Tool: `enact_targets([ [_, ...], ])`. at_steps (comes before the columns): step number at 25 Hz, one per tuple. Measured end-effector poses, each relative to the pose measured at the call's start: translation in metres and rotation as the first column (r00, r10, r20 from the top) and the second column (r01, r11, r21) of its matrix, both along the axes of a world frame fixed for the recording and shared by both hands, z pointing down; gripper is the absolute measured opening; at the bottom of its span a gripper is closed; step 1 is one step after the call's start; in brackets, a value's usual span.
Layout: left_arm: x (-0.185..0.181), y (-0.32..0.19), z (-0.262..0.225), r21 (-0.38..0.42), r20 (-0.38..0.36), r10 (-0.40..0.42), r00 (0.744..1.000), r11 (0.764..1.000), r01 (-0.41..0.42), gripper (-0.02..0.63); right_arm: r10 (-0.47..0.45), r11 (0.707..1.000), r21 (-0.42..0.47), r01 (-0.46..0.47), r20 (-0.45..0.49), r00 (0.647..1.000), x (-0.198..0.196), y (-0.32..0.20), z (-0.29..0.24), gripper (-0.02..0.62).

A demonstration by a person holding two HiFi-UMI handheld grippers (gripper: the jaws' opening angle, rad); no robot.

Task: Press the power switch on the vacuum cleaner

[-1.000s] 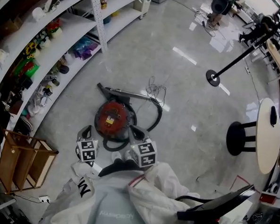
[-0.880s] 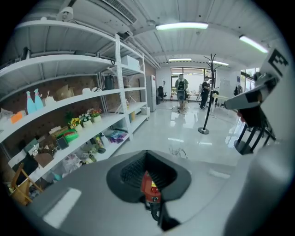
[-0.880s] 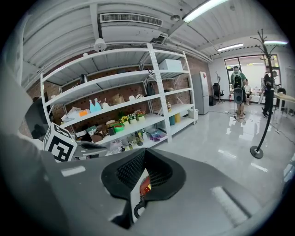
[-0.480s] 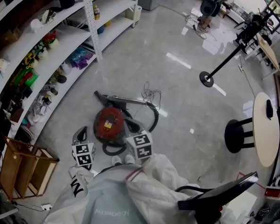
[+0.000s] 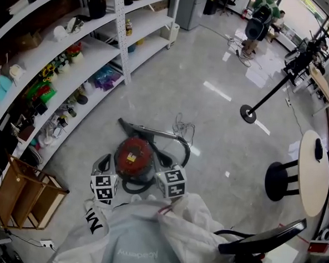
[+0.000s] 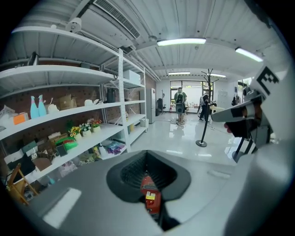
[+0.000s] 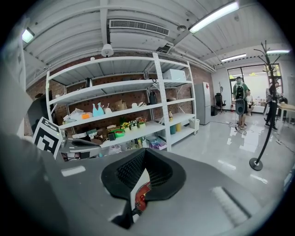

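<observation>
A round red vacuum cleaner (image 5: 134, 157) lies on the grey floor with its black hose (image 5: 181, 148) curled on the right and its wand (image 5: 150, 132) behind it. My left gripper (image 5: 102, 164) hangs at its near left and my right gripper (image 5: 164, 158) at its near right, both above the floor. Each gripper's jaws are shut with nothing held. Through the gap of the left gripper (image 6: 147, 171) the red vacuum cleaner (image 6: 148, 192) and its yellow label show. A sliver of the red body (image 7: 142, 193) shows below the right gripper (image 7: 144, 174). I cannot make out the power switch.
White shelves (image 5: 74, 56) full of small goods run along the left. A wooden crate (image 5: 21, 194) stands at the near left. A loose white cord (image 5: 182, 125) lies behind the vacuum. A black stand base (image 5: 248, 113), a stool (image 5: 278, 179) and a round table (image 5: 314, 172) are on the right.
The head view has swung a little, so the vacuum sits lower in the picture. Both grippers stay shut at its near side, at about the same distance.
</observation>
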State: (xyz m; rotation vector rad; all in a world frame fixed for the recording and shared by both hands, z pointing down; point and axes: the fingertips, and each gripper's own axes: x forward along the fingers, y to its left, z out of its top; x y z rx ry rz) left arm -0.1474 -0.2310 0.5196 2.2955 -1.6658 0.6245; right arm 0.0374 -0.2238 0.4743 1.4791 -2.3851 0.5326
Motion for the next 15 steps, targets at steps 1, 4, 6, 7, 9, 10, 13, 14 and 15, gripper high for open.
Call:
enact_targets([
  [1, 0.002, 0.000, -0.003, 0.005, -0.001, 0.003, 1.000, 1.000, -0.003, 0.000, 0.003, 1.000, 0.007, -0.003, 0.002, 1.000, 0.002, -0.001, -0.003, 0.000],
  [4, 0.008, -0.001, -0.011, 0.024, 0.003, 0.016, 1.000, 1.000, -0.016, 0.000, 0.015, 1.000, 0.024, -0.015, 0.009, 1.000, 0.009, -0.005, -0.009, 0.000],
  [6, 0.011, 0.001, -0.012, 0.027, 0.010, 0.021, 1.000, 0.999, -0.021, 0.000, 0.017, 1.000, 0.024, -0.018, 0.013, 1.000, 0.012, -0.005, -0.009, 0.000],
  [7, 0.013, 0.002, -0.012, 0.028, 0.015, 0.025, 1.000, 0.999, -0.025, 0.000, 0.017, 1.000, 0.022, -0.018, 0.014, 1.000, 0.013, -0.005, -0.008, 0.000],
  [9, 0.015, 0.004, -0.011, 0.030, 0.021, 0.027, 0.999, 0.999, -0.027, 0.000, 0.017, 1.000, 0.016, -0.017, 0.018, 1.000, 0.015, -0.003, -0.005, 0.000],
  [10, 0.014, 0.005, -0.011, 0.032, 0.022, 0.023, 0.999, 0.999, -0.024, 0.000, 0.016, 1.000, 0.014, -0.017, 0.021, 1.000, 0.016, -0.002, -0.003, 0.000],
  [13, 0.012, 0.007, -0.011, 0.038, 0.029, 0.004, 1.000, 0.999, -0.006, 0.000, 0.018, 1.000, 0.022, -0.019, 0.023, 1.000, 0.023, 0.002, 0.000, 0.000],
  [14, 0.012, 0.008, -0.011, 0.040, 0.033, -0.002, 0.999, 0.999, 0.000, 0.000, 0.022, 0.999, 0.026, -0.023, 0.022, 1.000, 0.027, 0.003, 0.000, 0.000],
  [15, 0.011, 0.008, -0.011, 0.041, 0.037, -0.008, 0.999, 0.999, 0.006, 0.000, 0.026, 0.999, 0.028, -0.027, 0.022, 0.999, 0.031, 0.005, 0.001, 0.000],
])
